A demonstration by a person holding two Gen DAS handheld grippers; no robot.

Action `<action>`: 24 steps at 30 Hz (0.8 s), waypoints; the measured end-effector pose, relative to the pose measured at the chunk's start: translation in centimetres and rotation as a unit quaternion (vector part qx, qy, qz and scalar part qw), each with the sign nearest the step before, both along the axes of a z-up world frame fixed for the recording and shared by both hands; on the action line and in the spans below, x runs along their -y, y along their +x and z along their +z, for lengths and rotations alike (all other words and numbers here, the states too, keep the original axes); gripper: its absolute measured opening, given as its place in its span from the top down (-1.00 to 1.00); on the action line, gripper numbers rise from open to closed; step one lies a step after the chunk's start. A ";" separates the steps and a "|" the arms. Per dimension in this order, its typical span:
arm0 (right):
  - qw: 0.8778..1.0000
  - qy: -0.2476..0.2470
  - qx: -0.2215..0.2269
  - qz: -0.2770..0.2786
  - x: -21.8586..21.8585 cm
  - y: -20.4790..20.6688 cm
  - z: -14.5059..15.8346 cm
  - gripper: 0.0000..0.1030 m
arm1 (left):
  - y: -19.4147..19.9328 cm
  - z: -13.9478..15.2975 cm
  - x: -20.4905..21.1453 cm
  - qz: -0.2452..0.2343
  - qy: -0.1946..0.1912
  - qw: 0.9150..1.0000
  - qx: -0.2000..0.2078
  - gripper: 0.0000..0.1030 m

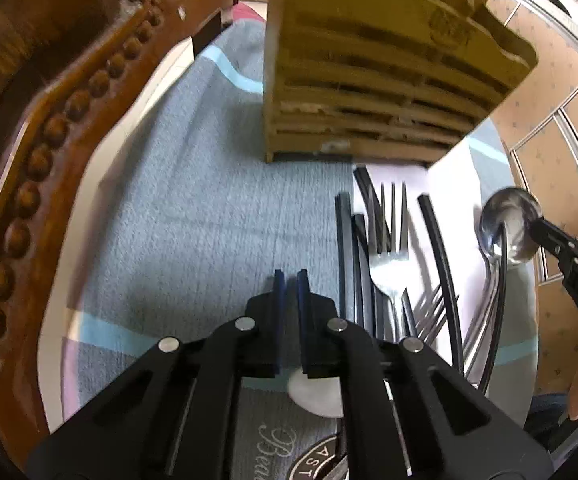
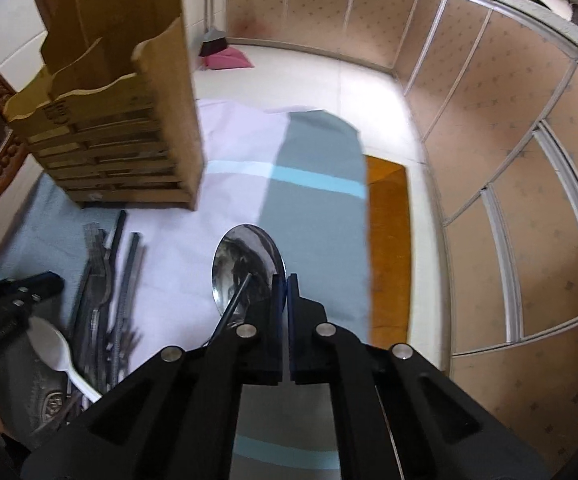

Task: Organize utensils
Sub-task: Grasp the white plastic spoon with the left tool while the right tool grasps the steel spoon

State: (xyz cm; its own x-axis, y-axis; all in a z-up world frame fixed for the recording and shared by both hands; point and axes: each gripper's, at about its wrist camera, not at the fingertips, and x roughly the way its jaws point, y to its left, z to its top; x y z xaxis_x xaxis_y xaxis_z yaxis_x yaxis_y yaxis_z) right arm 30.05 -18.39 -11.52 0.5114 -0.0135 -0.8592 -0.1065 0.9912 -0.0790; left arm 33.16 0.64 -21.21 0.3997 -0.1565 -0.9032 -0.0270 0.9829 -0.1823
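Observation:
A wooden slatted utensil holder (image 1: 373,80) stands on a blue-grey cloth; it also shows in the right wrist view (image 2: 117,136). A pile of forks (image 1: 389,256) and black-handled utensils (image 1: 441,264) lies in front of it. My right gripper (image 2: 285,284) is shut on the rim of a metal spoon (image 2: 245,264), held above the cloth; from the left wrist view the spoon (image 1: 509,224) hangs right of the pile. My left gripper (image 1: 290,280) is shut and empty, low over the cloth left of the forks. A white plastic spoon (image 2: 59,352) lies near it.
A carved wooden chair frame (image 1: 49,128) runs along the left. The cloth (image 2: 317,184) ends at the right, with an orange mat (image 2: 389,248) and tiled floor below. Panelled cabinets (image 2: 509,160) stand at the right. A pink dustpan (image 2: 227,60) lies on the floor.

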 end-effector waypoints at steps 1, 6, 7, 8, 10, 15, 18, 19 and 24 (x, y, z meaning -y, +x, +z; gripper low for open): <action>1.000 0.000 -0.002 -0.001 0.4 0.6 -0.5 0.94 | 0.0 0.2 -0.1 0.000 -0.008 1.000 0.001 0.76; 1.000 -0.014 -0.012 -0.006 0.5 0.9 -1.4 0.93 | -1.2 1.5 -0.6 -0.003 -0.015 1.000 0.000 -0.11; 1.000 -0.016 -0.012 -0.005 0.5 0.9 -1.5 0.93 | -1.6 1.8 -0.6 -0.010 -0.018 1.000 0.001 -0.19; 1.000 -0.019 -0.012 -0.005 0.5 1.1 -1.7 0.93 | -2.2 2.1 -0.9 -0.014 -0.020 1.000 0.000 -0.31; 1.000 -0.021 -0.013 -0.005 0.7 1.2 -2.0 0.93 | -3.1 2.3 -1.2 -0.018 -0.022 1.000 -0.011 -0.38; 1.000 -0.018 -0.015 -0.006 1.0 1.1 -1.9 0.92 | -3.9 1.1 -1.8 -0.015 -0.022 0.999 -0.029 -0.09; 1.000 -0.018 -0.015 -0.005 0.9 0.9 -1.8 0.92 | -3.8 0.8 -2.7 -0.011 -0.040 0.999 -0.031 0.29; 1.000 -0.015 -0.015 -0.005 1.0 1.0 -1.8 0.92 | -3.7 1.0 -2.8 -0.011 -0.043 0.999 -0.028 0.53; 1.000 0.010 -0.023 -0.012 1.7 1.2 -1.9 0.92 | -3.0 1.6 -3.4 0.000 -0.056 0.998 -0.013 0.79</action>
